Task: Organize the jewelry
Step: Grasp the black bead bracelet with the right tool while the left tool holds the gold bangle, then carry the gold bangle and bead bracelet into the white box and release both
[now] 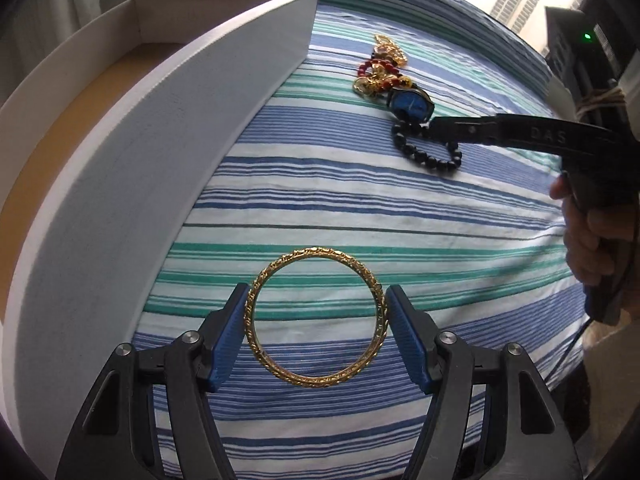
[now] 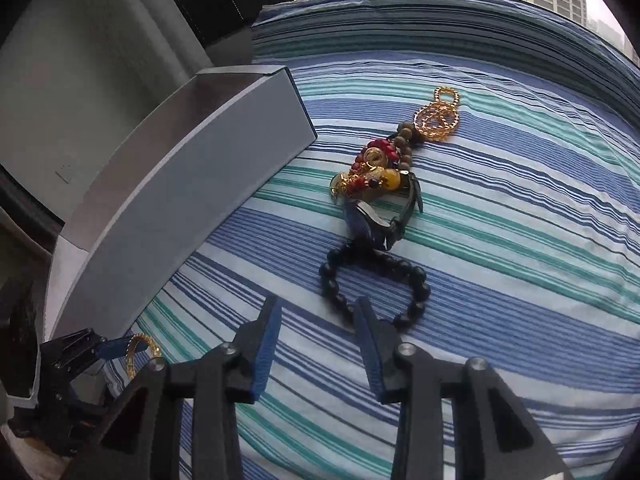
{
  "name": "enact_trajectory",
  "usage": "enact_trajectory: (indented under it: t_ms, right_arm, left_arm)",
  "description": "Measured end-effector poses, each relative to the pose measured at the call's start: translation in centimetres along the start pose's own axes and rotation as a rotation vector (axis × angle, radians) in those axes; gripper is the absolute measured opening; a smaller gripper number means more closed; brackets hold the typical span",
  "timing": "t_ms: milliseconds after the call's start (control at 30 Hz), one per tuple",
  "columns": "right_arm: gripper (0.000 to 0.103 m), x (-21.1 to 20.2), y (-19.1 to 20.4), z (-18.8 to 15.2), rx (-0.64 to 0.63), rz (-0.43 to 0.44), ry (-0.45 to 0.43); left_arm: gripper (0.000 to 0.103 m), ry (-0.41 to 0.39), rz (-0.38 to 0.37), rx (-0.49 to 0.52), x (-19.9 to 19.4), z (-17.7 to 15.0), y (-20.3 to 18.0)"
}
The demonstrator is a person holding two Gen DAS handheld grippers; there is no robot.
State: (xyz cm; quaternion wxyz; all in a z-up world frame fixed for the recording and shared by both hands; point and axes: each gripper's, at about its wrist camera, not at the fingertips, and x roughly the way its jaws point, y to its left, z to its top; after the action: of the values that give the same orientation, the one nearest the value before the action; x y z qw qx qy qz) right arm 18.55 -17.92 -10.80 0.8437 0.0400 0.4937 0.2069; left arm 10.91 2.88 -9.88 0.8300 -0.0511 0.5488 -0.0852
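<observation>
A gold bangle point(image 1: 316, 317) sits between the blue pads of my left gripper point(image 1: 316, 312), which closes on its two sides and holds it over the striped bed cover; it also shows in the right wrist view point(image 2: 138, 354). My right gripper point(image 2: 318, 316) is open and empty, its tips just before a black bead bracelet point(image 2: 376, 280); in the left wrist view the right gripper point(image 1: 434, 128) reaches over that bracelet point(image 1: 428, 152). Beyond lie a blue-faced watch point(image 1: 410, 104) and a heap of red beads and gold chains point(image 2: 384, 160).
An open white box point(image 1: 160, 128) with a tan floor stands at the left on the striped bed cover point(image 1: 360, 208). A dark device with a green light point(image 1: 580, 48) is at the far right. Windows with buildings lie behind.
</observation>
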Motion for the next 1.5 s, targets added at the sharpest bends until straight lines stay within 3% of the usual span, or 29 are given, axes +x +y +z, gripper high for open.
enact_trajectory:
  t_ms: [233,400,433,733,967,1167,1500]
  right_arm:
    - [0.037,5.0,1.6,1.5,-0.065,-0.093,0.104]
    - [0.013,5.4,1.0,0.9,-0.038,-0.127,0.123]
    - [0.013,5.2,0.6,0.7,-0.024,-0.120,0.125]
    - [0.013,-4.3,-1.3,-1.6,0.120,0.078,-0.016]
    - [0.013,-10.0,2.1,-1.8,0.087,0.158,-0.094]
    - [0.013,-12.6,7.1,-0.9,0.022,0.237,-0.152]
    - [0.013,-12.6,15.7,4.0,-0.093,0.329,-0.184]
  left_arm:
    - [0.069,-0.004,-0.014,-0.015,-0.2,-0.7,0.4]
    - [0.069,-0.002,-0.022,-0.019,-0.2,-0.9,0.2]
    - [0.069,-0.004,-0.024,-0.018,-0.3,-0.9,0.1]
    - [0.069,-0.039,-0.064,-0.014,-3.1,-0.9,-0.3]
    - [0.069,-0.107,-0.112,0.019,-8.0,-0.3,-1.0]
    - [0.069,-0.155,-0.111,0.000,-12.6,0.1,1.6]
    - [0.069,-0.258,0.043,-0.139,-17.3,0.8,10.9]
